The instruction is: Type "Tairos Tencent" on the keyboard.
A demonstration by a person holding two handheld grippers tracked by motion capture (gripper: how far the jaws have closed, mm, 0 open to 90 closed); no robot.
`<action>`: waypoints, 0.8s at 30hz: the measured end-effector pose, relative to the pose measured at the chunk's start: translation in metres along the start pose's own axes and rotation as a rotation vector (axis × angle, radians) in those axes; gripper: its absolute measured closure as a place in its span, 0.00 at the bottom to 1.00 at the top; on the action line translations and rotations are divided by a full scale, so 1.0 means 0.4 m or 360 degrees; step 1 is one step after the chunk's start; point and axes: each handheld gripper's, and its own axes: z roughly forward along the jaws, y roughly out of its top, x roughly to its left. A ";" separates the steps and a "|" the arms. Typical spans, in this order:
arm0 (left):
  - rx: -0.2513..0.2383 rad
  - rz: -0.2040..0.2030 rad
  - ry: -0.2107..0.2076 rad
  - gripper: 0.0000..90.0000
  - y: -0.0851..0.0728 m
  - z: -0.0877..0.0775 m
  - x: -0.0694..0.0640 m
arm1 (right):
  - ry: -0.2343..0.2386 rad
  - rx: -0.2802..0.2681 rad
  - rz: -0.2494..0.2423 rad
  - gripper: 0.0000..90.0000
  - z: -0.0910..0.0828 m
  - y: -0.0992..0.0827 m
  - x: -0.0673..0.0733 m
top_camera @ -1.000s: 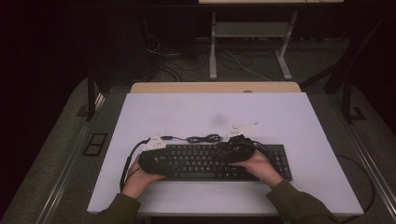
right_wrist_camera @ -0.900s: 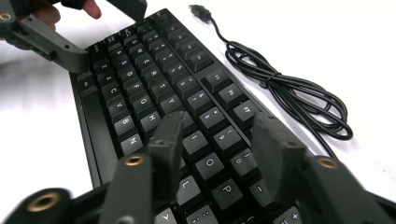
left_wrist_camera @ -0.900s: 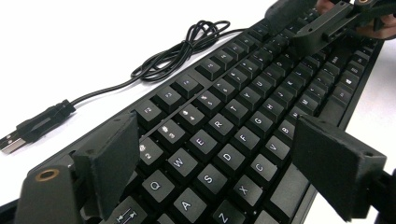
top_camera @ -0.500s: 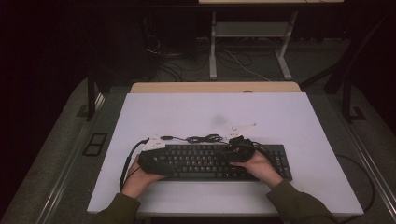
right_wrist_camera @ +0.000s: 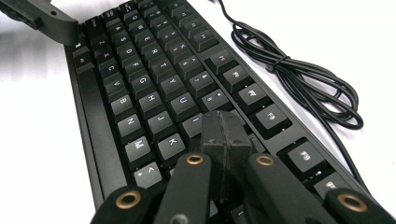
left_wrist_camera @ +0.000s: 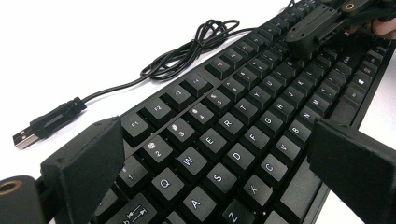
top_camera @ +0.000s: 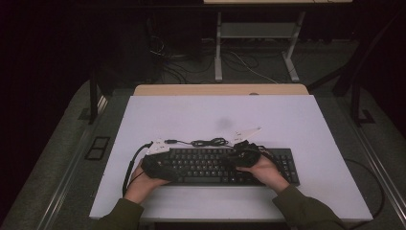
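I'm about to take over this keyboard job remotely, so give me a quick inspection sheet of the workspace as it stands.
Surface: white table top, bare beyond the job's things.
Job's things: black keyboard lying flat near the person's edge.
Clutter: nothing seen.
Grippers: left gripper over the keyboard's left end, jaws have just been opening and stand wide, nothing between the pads; right gripper over the keys around J, K and U, jaws have just closed, pads together on nothing.
Cables: keyboard cable coiled behind the keyboard, USB plug loose on the table; gripper cable trailing off the left.
Surroundings: dark room, desk frame and floor wiring behind.
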 end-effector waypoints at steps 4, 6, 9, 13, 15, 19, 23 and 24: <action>0.0002 0.0000 0.0001 0.04 0.000 0.000 0.000 | -0.0005 0.0006 -0.0006 0.99 0.002 -0.001 0.000; 0.0003 -0.0003 0.0002 0.04 -0.001 0.000 0.000 | -0.0004 0.0009 -0.0007 0.99 0.004 -0.001 0.000; 0.0004 0.0001 0.0002 0.04 -0.001 0.000 0.000 | -0.0001 0.0021 -0.0012 0.99 0.006 -0.002 0.000; 0.0005 0.0000 0.0001 0.04 -0.001 0.000 0.000 | 0.0001 0.0021 -0.0016 0.99 0.009 -0.002 0.002; 0.0006 0.0001 0.0002 0.04 -0.001 0.000 0.000 | 0.0003 0.0022 -0.0014 0.99 0.010 -0.003 0.002; 0.0005 0.0001 0.0001 0.04 -0.001 0.000 0.000 | 0.0000 0.0033 -0.0021 0.99 0.012 -0.004 0.000; 0.0008 0.0003 0.0002 0.04 -0.001 0.001 0.000 | -0.0001 0.0038 -0.0016 0.99 0.014 -0.004 0.001; 0.0008 0.0003 0.0002 0.04 -0.001 0.001 0.000 | -0.0001 0.0036 -0.0017 0.99 0.014 -0.004 0.000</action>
